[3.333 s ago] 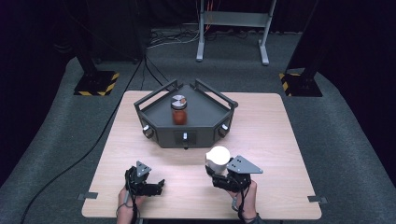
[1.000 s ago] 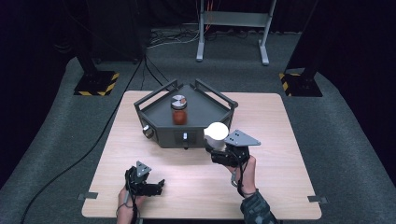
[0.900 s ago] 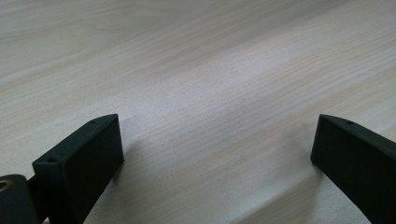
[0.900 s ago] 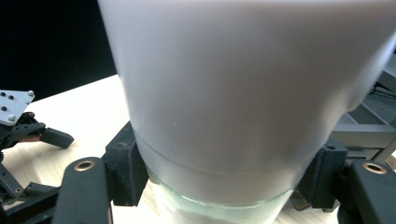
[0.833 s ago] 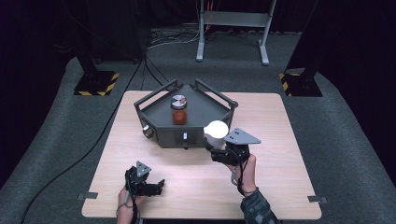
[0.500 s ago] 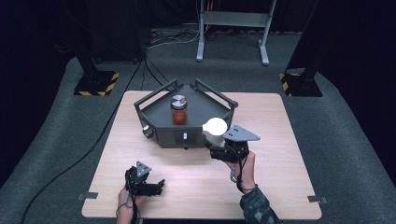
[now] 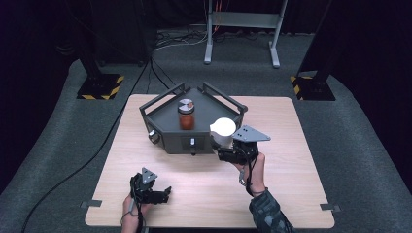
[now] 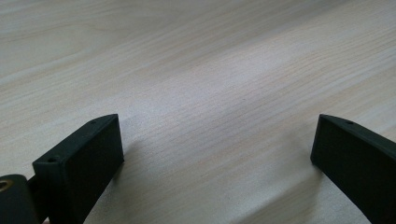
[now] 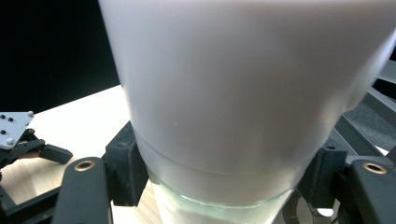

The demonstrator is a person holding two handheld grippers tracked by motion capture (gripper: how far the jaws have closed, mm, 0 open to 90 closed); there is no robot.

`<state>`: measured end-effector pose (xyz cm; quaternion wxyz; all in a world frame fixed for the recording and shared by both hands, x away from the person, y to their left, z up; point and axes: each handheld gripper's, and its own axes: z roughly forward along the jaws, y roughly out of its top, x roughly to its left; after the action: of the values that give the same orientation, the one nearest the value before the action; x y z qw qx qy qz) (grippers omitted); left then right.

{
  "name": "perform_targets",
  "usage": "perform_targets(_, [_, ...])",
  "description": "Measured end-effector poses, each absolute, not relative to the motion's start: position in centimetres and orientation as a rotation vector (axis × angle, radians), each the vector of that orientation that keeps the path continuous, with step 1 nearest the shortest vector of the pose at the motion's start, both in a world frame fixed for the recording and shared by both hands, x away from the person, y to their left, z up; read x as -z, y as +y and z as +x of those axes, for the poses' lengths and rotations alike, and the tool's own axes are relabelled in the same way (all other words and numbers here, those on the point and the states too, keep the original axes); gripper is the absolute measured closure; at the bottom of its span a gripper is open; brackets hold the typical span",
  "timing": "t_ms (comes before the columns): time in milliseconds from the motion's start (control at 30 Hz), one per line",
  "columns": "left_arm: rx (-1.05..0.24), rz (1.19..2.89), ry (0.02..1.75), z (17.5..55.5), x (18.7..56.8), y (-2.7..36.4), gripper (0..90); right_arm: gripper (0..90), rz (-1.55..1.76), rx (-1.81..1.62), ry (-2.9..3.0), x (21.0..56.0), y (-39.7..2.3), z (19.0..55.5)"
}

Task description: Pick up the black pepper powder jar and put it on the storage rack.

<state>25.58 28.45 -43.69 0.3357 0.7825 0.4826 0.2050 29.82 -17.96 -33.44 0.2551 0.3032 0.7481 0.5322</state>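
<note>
R gripper (image 7: 224, 145) is clamped on a white-lidded jar (image 7: 223, 131) at frame centre, by the dark tray's (image 7: 209, 143) near-right corner, so lift it over the rail & keep it upright, w/ the L gripper (image 7: 163, 193) wide open, lower left.

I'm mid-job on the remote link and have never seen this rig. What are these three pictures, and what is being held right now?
No robot arm here: a person holds a two-jaw gripper in each hand. The high view looks down on a wooden table from above the person's side. On it stands a dark tray with a lidded jar of something reddish inside. The right gripper is shut on a white-capped jar, beside the tray's near right corner. The right gripper view looks along its jaws, so the jar looms large. The left gripper rests low near the table's front edge, jaws open; the left gripper view shows bare wood between them.
</note>
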Motion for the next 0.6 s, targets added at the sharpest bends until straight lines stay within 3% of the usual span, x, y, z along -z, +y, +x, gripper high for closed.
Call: perform_targets(600, [-0.533,2.040,1.260,25.6,43.7,28.5,2.0,30.0,0.823,-1.467,2.028,32.4,-17.9,31.0])
